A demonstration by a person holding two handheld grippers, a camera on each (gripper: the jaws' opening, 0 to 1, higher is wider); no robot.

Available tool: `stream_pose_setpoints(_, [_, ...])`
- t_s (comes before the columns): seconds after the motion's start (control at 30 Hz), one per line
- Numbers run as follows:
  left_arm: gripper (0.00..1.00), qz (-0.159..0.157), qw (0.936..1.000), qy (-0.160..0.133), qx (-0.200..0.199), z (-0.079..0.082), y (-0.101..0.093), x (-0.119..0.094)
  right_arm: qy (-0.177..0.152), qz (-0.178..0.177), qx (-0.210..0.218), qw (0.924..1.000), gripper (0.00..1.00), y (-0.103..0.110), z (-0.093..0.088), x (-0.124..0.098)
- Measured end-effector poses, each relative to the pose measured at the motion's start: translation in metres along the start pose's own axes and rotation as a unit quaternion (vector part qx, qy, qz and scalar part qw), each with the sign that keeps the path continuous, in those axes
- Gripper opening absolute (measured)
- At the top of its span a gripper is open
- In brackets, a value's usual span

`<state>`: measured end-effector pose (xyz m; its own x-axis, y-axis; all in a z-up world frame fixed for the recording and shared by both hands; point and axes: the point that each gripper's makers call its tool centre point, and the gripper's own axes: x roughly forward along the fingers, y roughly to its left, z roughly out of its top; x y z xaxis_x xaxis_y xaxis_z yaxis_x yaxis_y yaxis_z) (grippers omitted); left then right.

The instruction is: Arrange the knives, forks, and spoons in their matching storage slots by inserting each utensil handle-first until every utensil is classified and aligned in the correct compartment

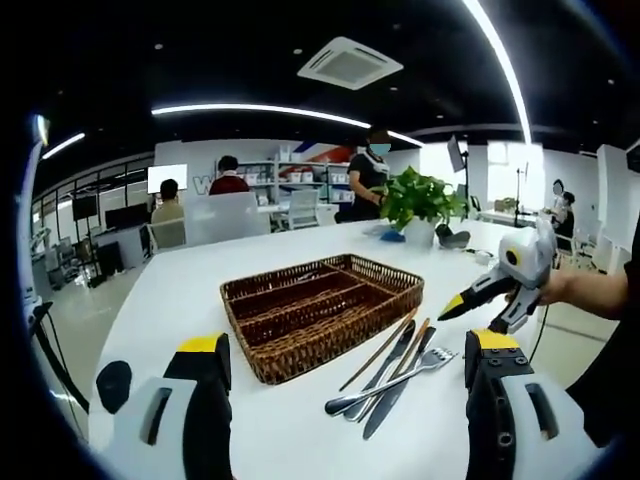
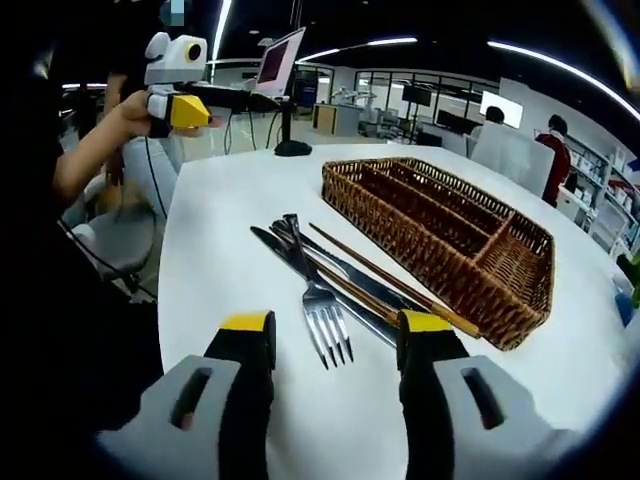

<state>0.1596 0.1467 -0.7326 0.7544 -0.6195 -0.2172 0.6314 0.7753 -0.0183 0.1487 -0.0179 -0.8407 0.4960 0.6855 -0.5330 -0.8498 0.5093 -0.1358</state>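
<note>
At lower centre of the right gripper view, the right gripper (image 2: 335,335) is hovering wide open and empty over the fork (image 2: 318,300), seemingly preparing the first pick toward the wicker tray (image 2: 520,305), needing descent.

Left gripper (image 1: 345,355) sits low, its jaws spread wide apart with nothing between them. Right gripper (image 2: 335,335) hangs just the same, jaws parted and bare. In the left gripper view, the person's hand (image 1: 560,288) holds the right gripper up off to the side.
</note>
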Motion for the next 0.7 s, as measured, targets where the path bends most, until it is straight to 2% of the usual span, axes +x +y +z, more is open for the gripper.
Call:
stream_pose_setpoints(0.1, [0.99,0.001,1.0,0.0,-0.002,-0.002,0.0,0.0,0.001,0.007,-0.003,1.0,0.4,0.004,-0.002,0.004])
stream_pose_setpoints(0.2, [0.99,-0.002,1.0,0.002,-0.003,-0.005,-0.002,0.0,0.003,0.009,-0.017,0.9998,0.3,0.006,-0.005,0.009])
stream_pose_setpoints(0.57, [0.99,-0.007,0.9999,0.011,0.003,-0.012,-0.002,0.002,-0.001,0.015,0.003,0.9999,0.25,0.008,-0.008,0.02])
stream_pose_setpoints(0.7, [0.99,-0.012,0.9997,0.022,0.008,-0.018,-0.003,0.004,0.001,0.021,0.003,0.9998,0.18,0.009,-0.01,0.021])
